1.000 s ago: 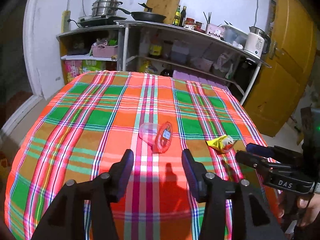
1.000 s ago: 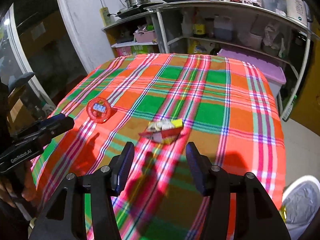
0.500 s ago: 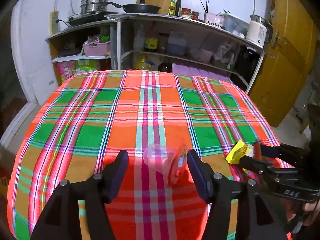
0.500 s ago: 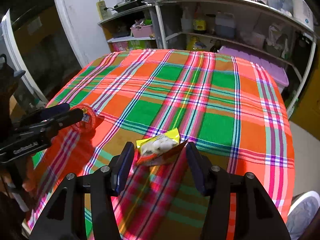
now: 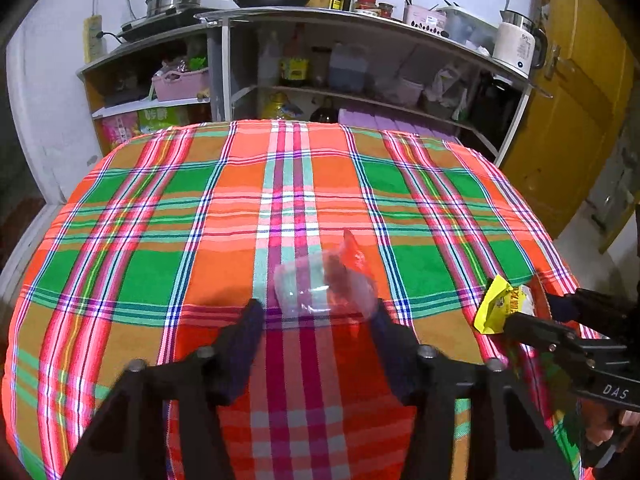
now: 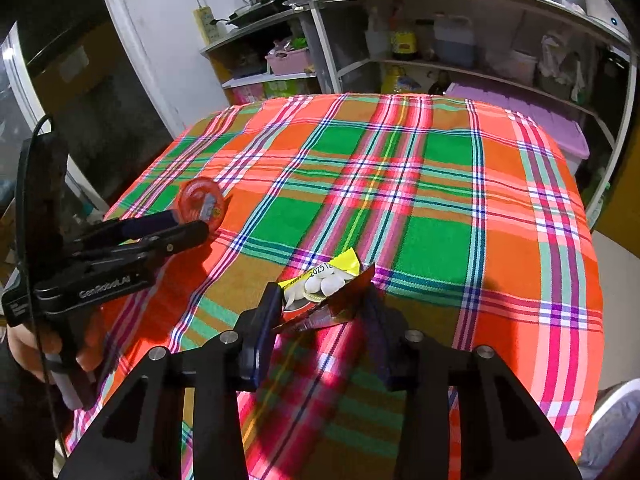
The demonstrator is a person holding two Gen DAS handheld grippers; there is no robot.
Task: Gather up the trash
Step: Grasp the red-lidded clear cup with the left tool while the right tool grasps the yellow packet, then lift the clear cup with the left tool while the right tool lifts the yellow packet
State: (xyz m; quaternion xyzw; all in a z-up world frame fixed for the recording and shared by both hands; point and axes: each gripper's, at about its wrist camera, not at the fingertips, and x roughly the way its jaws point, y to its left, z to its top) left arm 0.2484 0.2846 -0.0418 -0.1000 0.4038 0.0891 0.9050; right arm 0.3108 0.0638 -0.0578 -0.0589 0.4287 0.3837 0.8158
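Observation:
A clear plastic cup with a red lid (image 5: pixel 326 284) sits between the fingers of my left gripper (image 5: pixel 318 312), whose jaws have closed in on its sides; the cup is lifted off the plaid tablecloth (image 5: pixel 200 208). In the right wrist view the red lid (image 6: pixel 201 203) shows at the left gripper's tips. My right gripper (image 6: pixel 324 300) is shut on a yellow and red snack wrapper (image 6: pixel 326 288) and holds it above the cloth. The wrapper also shows in the left wrist view (image 5: pixel 500 308).
A shelf unit (image 5: pixel 360 60) with pots, bottles and a kettle (image 5: pixel 516 44) stands behind the table. A yellow door (image 5: pixel 568 120) is at the right. A white bin (image 6: pixel 612 428) stands on the floor by the table's right front corner.
Both grippers moved forward onto their items and closed. The left took the cup and the right took the wrapper; both items are now lifted off the cloth.

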